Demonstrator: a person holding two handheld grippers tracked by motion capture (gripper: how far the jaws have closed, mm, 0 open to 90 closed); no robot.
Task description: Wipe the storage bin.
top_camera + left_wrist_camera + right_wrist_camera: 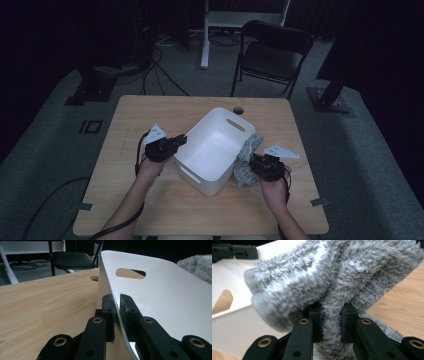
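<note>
1. A wooden table [150, 112] fills the scene, with a black folding chair [272, 52] beyond its far edge.
2. A white bin [212, 150] sits mid-table, its left wall pinched by the left gripper [117, 312].
3. Just right of the bin, a fuzzy grey sock [332, 285] hangs clamped in the right gripper [331, 322].

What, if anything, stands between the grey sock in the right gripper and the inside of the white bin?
Only the bin's near wall, which the sock hangs beside. The right gripper is shut on the sock; the left gripper clamps the opposite rim. The bin's inside looks empty.
</note>
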